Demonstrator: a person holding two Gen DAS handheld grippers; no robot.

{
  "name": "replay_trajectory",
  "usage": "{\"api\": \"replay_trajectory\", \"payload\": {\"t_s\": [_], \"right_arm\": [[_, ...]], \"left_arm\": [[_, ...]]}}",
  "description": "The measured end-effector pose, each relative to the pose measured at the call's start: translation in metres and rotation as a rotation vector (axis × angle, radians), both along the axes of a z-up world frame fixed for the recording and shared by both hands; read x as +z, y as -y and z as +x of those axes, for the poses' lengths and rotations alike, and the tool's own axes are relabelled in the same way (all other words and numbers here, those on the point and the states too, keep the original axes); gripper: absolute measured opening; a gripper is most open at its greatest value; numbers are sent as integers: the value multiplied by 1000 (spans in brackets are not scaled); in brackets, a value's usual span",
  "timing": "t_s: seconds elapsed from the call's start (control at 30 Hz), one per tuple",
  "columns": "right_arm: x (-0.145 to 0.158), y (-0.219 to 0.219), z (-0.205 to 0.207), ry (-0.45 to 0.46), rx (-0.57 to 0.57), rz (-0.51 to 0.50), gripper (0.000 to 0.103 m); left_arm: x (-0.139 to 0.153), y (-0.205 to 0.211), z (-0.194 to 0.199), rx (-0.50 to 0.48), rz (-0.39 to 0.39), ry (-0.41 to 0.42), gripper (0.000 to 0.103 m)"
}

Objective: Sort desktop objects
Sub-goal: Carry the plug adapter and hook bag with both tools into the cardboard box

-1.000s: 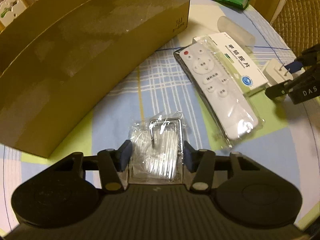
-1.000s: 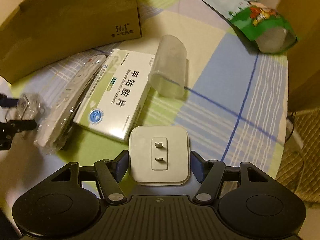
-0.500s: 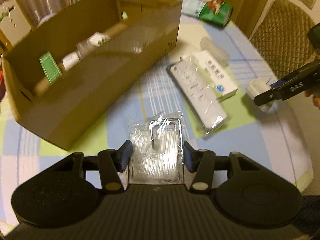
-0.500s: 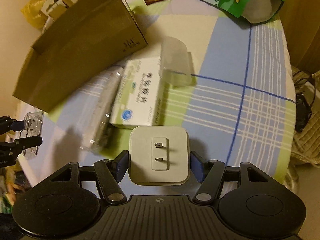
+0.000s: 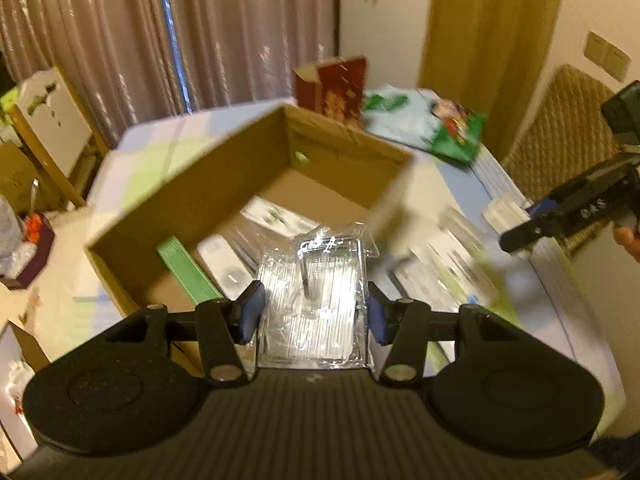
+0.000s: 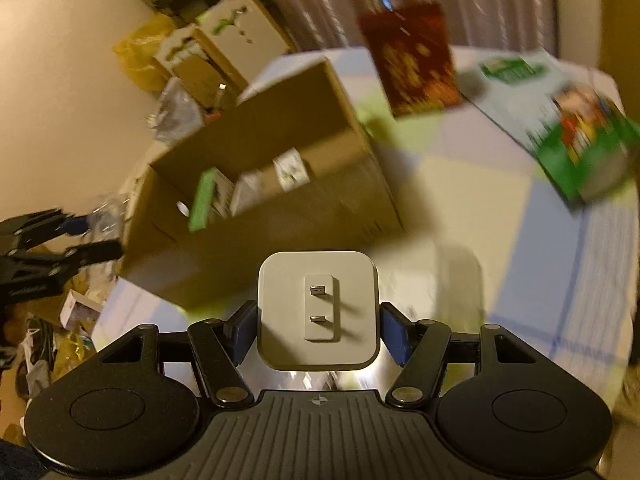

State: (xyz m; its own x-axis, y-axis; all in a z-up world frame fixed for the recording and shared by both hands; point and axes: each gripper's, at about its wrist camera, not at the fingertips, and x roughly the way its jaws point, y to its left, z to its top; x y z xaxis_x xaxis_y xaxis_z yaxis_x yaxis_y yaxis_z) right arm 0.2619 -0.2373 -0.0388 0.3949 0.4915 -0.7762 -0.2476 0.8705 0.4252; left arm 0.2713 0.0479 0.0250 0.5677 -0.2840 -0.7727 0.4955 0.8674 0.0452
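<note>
Round table w/ checked cloth. Open cardboard box on it, holding green packet, white remote, small cartons. Behind box: red carton upright, green snack bag flat. Blurred medicine box right of cardboard box.

Left gripper pinching clear plastic pack w/ metal hook, up over box's near wall. Right gripper clamped on white square charger, prongs facing camera, above table near box.

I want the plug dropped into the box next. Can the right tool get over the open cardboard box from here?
Probably yes. The right tool, shut on the white square plug adapter, is above the table, and the brown cardboard box ahead has an open top with nothing blocking it.
</note>
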Motion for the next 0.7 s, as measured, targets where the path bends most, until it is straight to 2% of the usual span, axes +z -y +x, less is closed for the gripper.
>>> {"api": "replay_trajectory", "payload": {"t_s": [0.1, 0.17, 0.27, 0.47, 0.7], "right_arm": [[11, -16, 19, 37, 41, -12, 64], [18, -26, 33, 58, 61, -18, 64], [27, -41, 54, 91, 87, -25, 64], [33, -68, 93, 121, 137, -27, 64], [3, -98, 134, 56, 180, -69, 64]], "left_arm": [[3, -7, 27, 40, -10, 9, 48], [0, -12, 47, 68, -34, -13, 48], [-6, -16, 72, 52, -58, -58, 48], [-37, -21, 102, -56, 6, -218, 48], [-81, -29, 121, -103, 78, -418, 48]]}}
